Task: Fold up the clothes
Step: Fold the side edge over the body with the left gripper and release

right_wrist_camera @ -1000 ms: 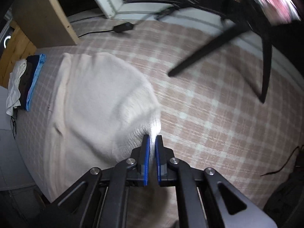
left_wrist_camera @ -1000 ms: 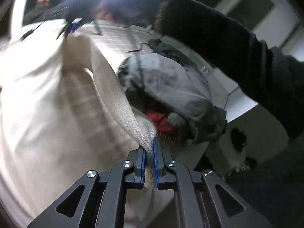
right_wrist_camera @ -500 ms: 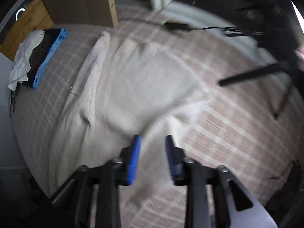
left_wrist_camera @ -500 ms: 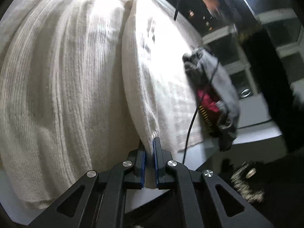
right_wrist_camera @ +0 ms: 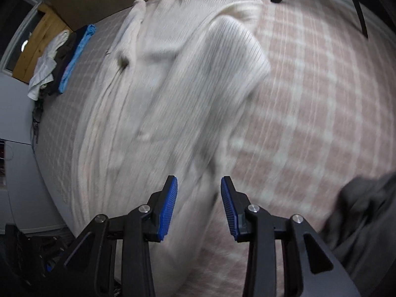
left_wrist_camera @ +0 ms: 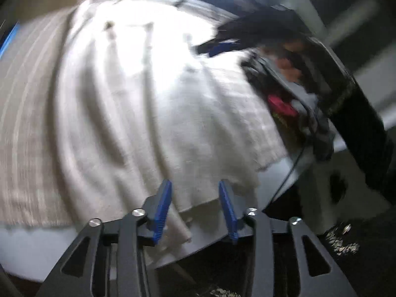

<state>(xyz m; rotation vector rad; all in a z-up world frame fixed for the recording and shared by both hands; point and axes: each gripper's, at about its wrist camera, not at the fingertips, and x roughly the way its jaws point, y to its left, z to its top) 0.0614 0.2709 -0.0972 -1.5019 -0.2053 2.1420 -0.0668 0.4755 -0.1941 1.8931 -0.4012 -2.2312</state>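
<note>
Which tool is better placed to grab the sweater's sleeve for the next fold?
Probably right. The right tool stands open directly over the sleeve on the cream sweater. The left tool, jaws opening, is at the hem.

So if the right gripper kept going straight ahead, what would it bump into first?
Probably the cream sweater. The right gripper points down at it with jaws apart, and the knit lies straight ahead; motion blur makes depth uncertain.

Cream sweater (left_wrist_camera: 153,113) below opening jaws
</note>
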